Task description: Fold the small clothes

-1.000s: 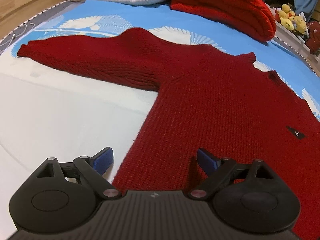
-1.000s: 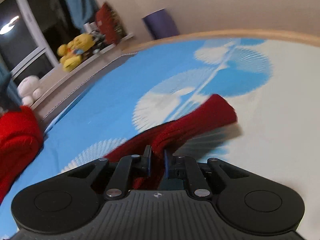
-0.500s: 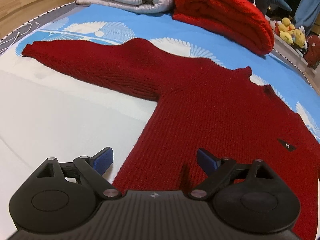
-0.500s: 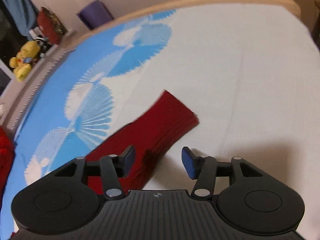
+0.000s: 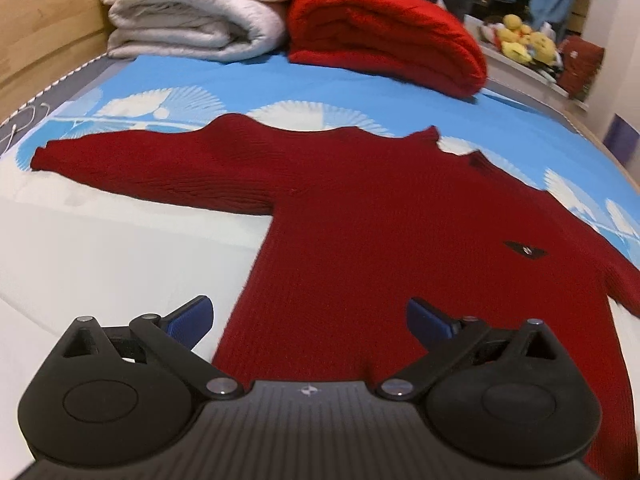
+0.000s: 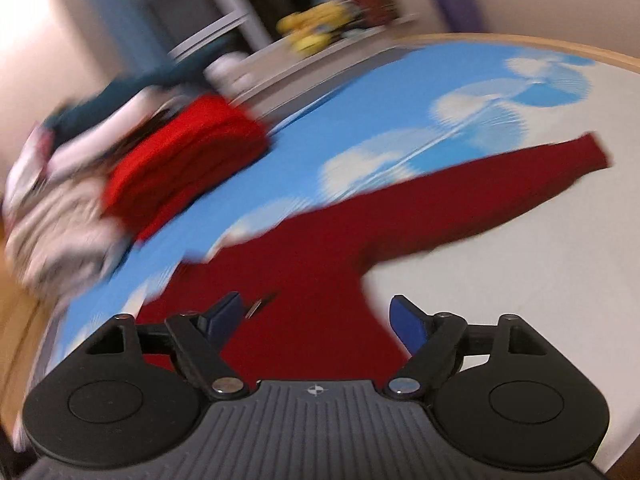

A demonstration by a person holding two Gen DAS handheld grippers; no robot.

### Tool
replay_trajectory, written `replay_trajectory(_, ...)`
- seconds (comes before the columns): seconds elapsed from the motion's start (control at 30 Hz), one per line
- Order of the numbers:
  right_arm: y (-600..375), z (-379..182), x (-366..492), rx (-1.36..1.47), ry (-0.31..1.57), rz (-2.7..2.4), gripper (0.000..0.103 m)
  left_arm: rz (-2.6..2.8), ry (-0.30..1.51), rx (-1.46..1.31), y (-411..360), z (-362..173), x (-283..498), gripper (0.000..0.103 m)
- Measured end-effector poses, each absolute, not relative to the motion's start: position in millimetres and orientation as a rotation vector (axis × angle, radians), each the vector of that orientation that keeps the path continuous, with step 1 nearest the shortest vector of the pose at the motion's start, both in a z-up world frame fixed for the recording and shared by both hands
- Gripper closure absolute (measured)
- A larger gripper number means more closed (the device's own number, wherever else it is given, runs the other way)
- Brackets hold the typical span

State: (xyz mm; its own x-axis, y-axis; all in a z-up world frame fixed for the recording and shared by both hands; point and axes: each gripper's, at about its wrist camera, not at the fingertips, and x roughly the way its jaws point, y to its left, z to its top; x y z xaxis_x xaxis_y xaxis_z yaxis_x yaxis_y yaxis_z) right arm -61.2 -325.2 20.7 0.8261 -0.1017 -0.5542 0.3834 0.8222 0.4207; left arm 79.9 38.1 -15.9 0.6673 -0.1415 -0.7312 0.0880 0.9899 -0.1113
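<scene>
Right hand-held gripper (image 6: 316,320) has released the sleeve (image 6: 500,188), jaws opening and empty, and swung back over the sweater (image 5: 400,240), which lies flat on the bed (image 5: 100,260); left hand-held gripper (image 5: 308,320) gapes empty above the hem: spreading done, folding pending.

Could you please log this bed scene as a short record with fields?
surface: bed sheet, blue and white
garment: dark red sweater, laid flat, both sleeves spread out
left hand-held gripper: jaws opening, nothing gripped, above the sweater's lower body
right hand-held gripper: jaws opening, nothing gripped, above the sweater
behind: folded red blanket beside folded white blanket
fold: not yet begun
</scene>
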Motion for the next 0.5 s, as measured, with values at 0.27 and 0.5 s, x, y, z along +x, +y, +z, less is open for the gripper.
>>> replay_trajectory(0.27,-231.3,-34.3,-28.5,0.244,0.703,-0.227,0.018,-0.147,0.813,0.017,39.0,-14.4,50.8,0.0)
replay_trajectory(0.5,-214.0,-43.8,-13.6,0.194,0.735,-0.187,0.018,-0.125,0.819,0.046,47.7,-15.9,48.8,0.0)
